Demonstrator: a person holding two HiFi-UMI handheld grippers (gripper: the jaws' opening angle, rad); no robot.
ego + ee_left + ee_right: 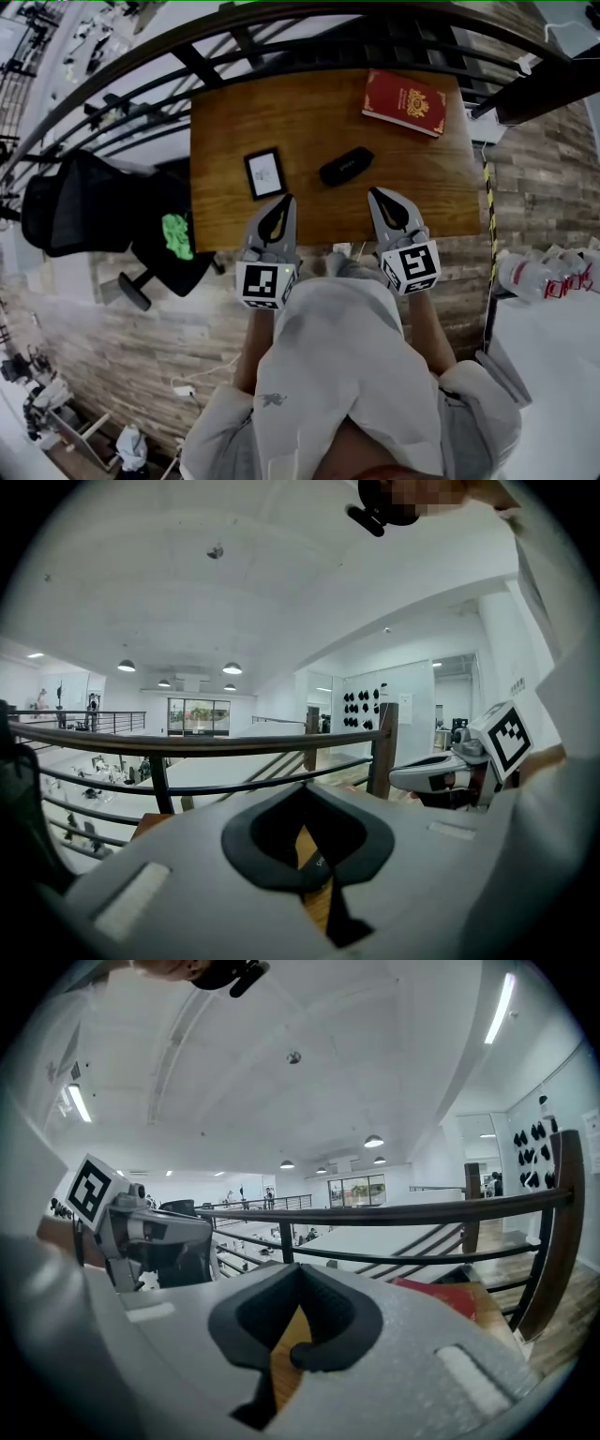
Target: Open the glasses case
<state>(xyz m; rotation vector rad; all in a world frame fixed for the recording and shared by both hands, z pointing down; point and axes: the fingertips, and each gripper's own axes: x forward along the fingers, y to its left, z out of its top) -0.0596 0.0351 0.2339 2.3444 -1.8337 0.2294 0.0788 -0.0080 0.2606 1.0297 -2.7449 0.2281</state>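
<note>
Currently left tongs (280, 202) and right tongs (377, 194), both pressed together and empty, hover at the desk's (225, 122) near edge, probably lining up for the closed glasses case (346, 166) lying mid-desk.

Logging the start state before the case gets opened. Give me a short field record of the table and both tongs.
table: wooden, three items on it
glasses case: black, closed, mid-table, untouched
red book: far right corner
black-framed device: left of the case, apart
left tongs: shut, empty, over the near edge
right tongs: shut, empty, over the near edge
</note>
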